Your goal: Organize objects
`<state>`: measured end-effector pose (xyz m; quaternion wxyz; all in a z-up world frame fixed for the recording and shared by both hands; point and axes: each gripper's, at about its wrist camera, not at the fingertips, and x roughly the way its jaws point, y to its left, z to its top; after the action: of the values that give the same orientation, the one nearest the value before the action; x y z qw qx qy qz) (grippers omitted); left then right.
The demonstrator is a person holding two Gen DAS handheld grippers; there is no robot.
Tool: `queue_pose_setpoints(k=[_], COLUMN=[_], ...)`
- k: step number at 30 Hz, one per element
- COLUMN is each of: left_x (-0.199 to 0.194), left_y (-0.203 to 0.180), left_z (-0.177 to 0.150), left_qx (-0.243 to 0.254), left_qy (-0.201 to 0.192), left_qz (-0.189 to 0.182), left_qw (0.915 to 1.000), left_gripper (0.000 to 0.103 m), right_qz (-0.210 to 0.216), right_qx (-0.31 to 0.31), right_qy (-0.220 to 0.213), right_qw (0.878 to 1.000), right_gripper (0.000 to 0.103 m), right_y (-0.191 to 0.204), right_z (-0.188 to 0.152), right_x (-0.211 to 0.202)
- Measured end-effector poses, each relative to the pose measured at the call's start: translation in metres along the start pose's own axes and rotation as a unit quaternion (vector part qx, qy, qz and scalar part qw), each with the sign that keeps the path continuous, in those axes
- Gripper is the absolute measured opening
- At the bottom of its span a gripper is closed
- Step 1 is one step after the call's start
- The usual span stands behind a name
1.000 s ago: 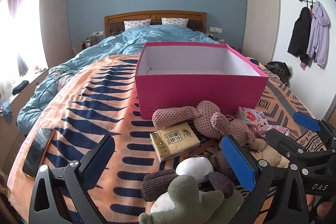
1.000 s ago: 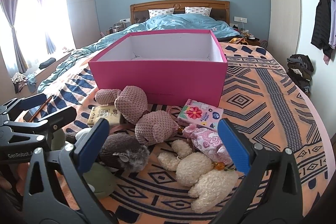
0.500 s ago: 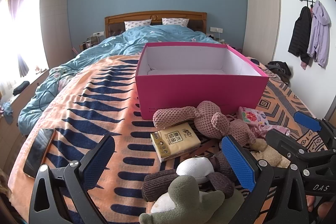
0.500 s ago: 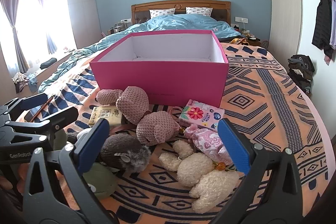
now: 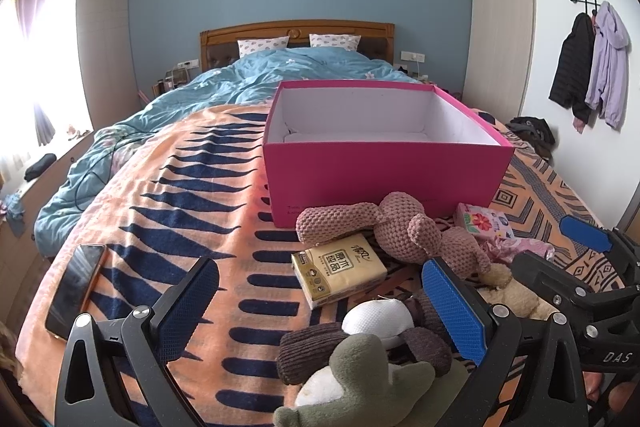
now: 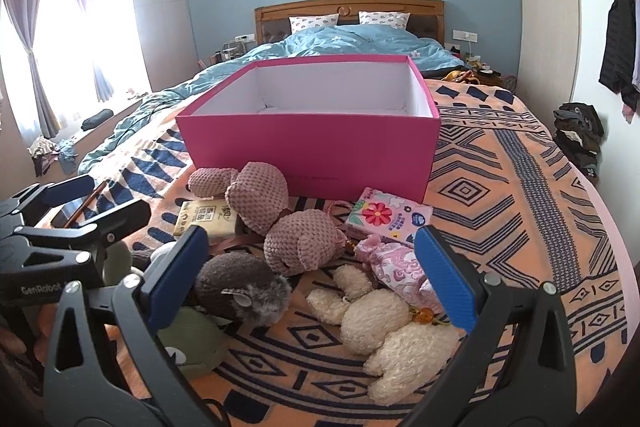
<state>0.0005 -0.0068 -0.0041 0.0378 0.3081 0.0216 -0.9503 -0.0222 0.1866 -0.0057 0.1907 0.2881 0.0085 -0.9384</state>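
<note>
An empty pink box (image 5: 384,169) (image 6: 308,151) stands on the patterned blanket. In front of it lie a pink knitted plush (image 5: 400,227) (image 6: 280,215), a yellow tissue pack (image 5: 338,273) (image 6: 206,219), a flowered tissue pack (image 5: 482,223) (image 6: 388,217), a pink pouch (image 6: 396,269), a cream plush (image 6: 384,327), a brown plush (image 5: 360,343) (image 6: 240,287) and a green plush (image 5: 360,383) (image 6: 192,347). My left gripper (image 5: 320,307) is open above the brown and green plushes. My right gripper (image 6: 308,279) is open above the cream plush and pouch. Both are empty.
A phone (image 5: 74,289) lies on the blanket at the left edge. A blue duvet (image 5: 240,87) and pillows cover the far half of the bed. Coats (image 5: 588,67) hang on the right wall. Each gripper shows at the other view's edge.
Both views have shifted very slightly; the grippers stay open and no object has moved.
</note>
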Motion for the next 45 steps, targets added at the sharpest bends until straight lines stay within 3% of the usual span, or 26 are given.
queue_pose_setpoints(k=[7, 11, 17, 22, 26, 28, 30, 35, 37, 45], left_x=[-0.006, -0.007, -0.008, -0.007, -0.008, -0.009, -0.007, -0.007, -0.012, -0.023], left_y=[0.020, 0.036, 0.057, 0.060, 0.059, 0.055, 0.050, 0.043, 0.041, 0.040], left_z=[-0.005, -0.012, -0.026, -0.037, -0.045, -0.048, -0.050, -0.055, -0.056, -0.054], left_qx=[0.003, -0.004, -0.013, -0.008, -0.002, 0.006, 0.014, 0.018, 0.022, -0.006], left_qy=[-0.002, 0.004, 0.017, 0.031, 0.042, 0.044, 0.051, 0.069, 0.067, 0.070], left_qz=[-0.021, -0.040, -0.071, -0.099, -0.135, -0.147, -0.160, -0.214, -0.230, -0.288], left_qw=[0.9998, 0.9992, 0.9973, 0.9946, 0.9899, 0.9882, 0.9857, 0.9742, 0.9707, 0.9551], left_gripper=[0.103, 0.103, 0.103, 0.103, 0.103, 0.102, 0.095, 0.060, 0.052, 0.050], right_qz=[0.055, 0.117, 0.166, 0.201, 0.226, 0.241, 0.251, 0.242, 0.236, 0.226], right_qx=[-0.013, -0.033, -0.063, -0.066, -0.055, -0.047, -0.037, -0.049, -0.057, -0.078], right_qy=[0.023, 0.058, 0.098, 0.134, 0.163, 0.170, 0.174, 0.157, 0.152, 0.106], right_qw=[0.998, 0.991, 0.979, 0.968, 0.959, 0.954, 0.952, 0.956, 0.958, 0.965], right_gripper=[0.103, 0.103, 0.102, 0.086, 0.080, 0.070, 0.069, 0.066, 0.065, 0.064], right_y=[0.001, 0.011, 0.029, 0.040, 0.045, 0.046, 0.046, 0.046, 0.043, 0.036], right_z=[-0.010, -0.023, -0.042, -0.052, -0.059, -0.061, -0.062, -0.059, -0.056, -0.041], right_x=[0.001, 0.006, 0.013, 0.024, 0.036, 0.040, 0.043, 0.034, 0.029, -0.001])
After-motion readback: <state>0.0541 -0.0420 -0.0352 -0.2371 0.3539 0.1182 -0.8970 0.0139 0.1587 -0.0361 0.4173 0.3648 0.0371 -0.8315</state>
